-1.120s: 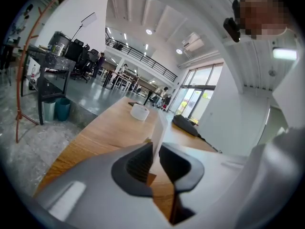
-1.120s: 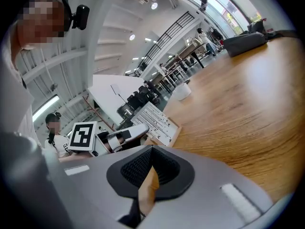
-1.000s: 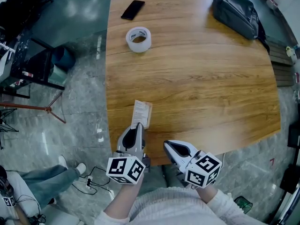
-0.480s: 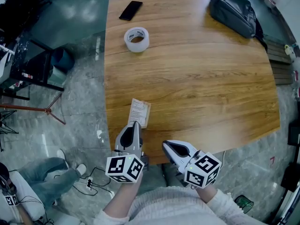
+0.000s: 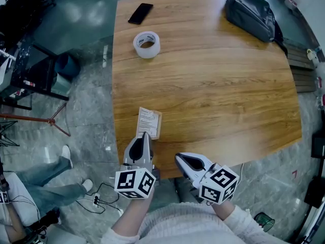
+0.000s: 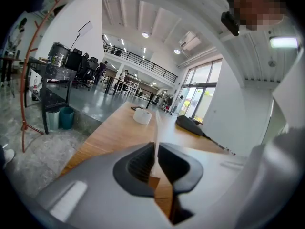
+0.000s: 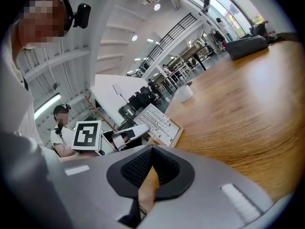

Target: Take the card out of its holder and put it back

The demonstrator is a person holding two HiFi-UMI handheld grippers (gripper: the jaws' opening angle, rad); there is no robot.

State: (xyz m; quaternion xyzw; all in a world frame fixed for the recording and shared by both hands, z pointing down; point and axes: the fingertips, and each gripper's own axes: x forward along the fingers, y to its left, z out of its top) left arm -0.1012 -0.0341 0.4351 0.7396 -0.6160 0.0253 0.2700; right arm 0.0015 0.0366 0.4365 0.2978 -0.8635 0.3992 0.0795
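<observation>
Left tool (image 5: 145, 136) has just been closing and now nips the card holder (image 5: 149, 122) by its near end, at the desk (image 5: 218, 85) edge. Right tool (image 5: 179, 158) waits beside it, shut and empty. Keep that pinch firm; the right should catch the card alone.

So on the counter (image 5: 213, 85): the phone (image 5: 140, 13) sits at the far left corner, the tape roll (image 5: 147, 44) just in front of it, and the bag (image 5: 251, 14) at the far right corner. The card (image 5: 149, 122) is by the near edge, left side, well apart from the rest.
</observation>
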